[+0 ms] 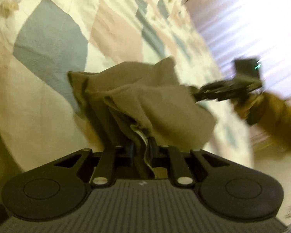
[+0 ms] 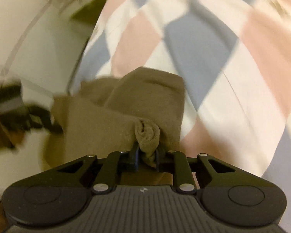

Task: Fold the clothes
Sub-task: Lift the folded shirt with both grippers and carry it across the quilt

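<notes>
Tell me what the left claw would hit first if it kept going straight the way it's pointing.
The left claw is already shut on the brown garment, so it meets that cloth at once. Beyond it lies the checkered quilt, though how far off is unclear.

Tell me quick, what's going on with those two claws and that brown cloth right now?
Left gripper shut on the brown garment. Right gripper shut on a bunched edge of it. Garment held up over the checked quilt. Nothing in the way.

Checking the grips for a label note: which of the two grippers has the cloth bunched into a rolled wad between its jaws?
The right gripper: its jaws pinch a rolled wad of the brown cloth. The left gripper clamps flat layered folds instead.
</notes>
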`<action>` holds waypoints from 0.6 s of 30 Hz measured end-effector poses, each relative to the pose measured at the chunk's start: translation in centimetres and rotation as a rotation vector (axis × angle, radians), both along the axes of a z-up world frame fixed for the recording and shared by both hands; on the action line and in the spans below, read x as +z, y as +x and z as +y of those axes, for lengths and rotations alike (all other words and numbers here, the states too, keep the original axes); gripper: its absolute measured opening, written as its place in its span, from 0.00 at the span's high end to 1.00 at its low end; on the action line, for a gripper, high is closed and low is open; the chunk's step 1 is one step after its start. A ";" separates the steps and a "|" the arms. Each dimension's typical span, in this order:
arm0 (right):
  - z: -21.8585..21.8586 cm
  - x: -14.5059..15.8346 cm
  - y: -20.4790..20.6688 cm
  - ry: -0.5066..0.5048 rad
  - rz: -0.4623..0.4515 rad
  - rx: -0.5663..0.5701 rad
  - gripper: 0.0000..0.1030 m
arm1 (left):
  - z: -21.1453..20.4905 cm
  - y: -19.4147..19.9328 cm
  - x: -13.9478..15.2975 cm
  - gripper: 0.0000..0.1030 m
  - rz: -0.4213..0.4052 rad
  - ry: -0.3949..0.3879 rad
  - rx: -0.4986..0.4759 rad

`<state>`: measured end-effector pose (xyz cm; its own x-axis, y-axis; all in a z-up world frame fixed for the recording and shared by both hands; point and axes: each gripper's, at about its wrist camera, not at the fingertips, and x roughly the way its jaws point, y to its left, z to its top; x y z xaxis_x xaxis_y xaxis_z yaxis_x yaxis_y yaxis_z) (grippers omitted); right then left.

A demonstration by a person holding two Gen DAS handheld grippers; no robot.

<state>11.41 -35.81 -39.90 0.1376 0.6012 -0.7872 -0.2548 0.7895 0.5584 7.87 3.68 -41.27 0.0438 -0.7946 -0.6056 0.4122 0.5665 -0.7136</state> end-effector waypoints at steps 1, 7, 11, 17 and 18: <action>-1.1 0.1 -0.3 0.052 0.015 -0.067 0.66 | 0.4 -0.1 -0.1 0.89 0.017 -0.023 0.003; -2.7 0.2 -1.5 0.214 0.053 -0.218 0.41 | 1.8 0.7 -1.6 0.86 0.088 -0.094 0.081; -1.5 1.7 -1.2 0.166 -0.023 -0.203 0.93 | 2.6 0.6 -1.6 0.86 0.100 -0.088 0.114; -0.2 4.3 -0.7 0.113 -0.158 -0.206 0.94 | 1.5 1.8 0.8 0.94 -0.083 -0.021 0.138; 0.0 4.8 -0.6 0.104 -0.181 -0.207 0.94 | 1.8 2.1 0.8 0.94 -0.092 -0.008 0.148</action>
<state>10.76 -35.82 -35.12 0.3983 0.6217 -0.6745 -0.1972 0.7761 0.5989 10.00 5.43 -40.47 0.2158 -0.7801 -0.5872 0.3886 0.6204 -0.6813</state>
